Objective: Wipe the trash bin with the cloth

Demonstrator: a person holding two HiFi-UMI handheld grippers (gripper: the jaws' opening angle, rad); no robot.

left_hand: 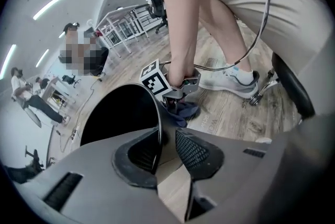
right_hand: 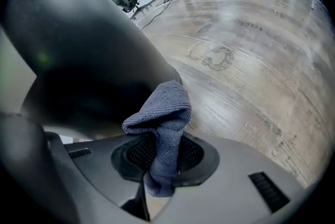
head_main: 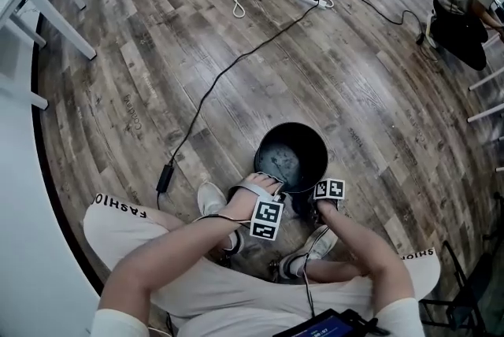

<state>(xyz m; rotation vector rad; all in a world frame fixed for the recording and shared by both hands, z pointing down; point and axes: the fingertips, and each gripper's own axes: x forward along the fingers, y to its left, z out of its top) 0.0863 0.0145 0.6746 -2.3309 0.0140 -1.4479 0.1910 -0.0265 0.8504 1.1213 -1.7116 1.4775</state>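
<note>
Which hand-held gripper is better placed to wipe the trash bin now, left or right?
Right, I'd say. The right hand-held gripper is shut on the cloth beside the trash bin wall. The left hand-held gripper clamps the rim, steadying it.

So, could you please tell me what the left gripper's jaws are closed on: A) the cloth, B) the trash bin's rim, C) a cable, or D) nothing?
B: the left gripper has one jaw inside and one outside the trash bin at its rim, clamping it, while the cloth sits in the right gripper.
</note>
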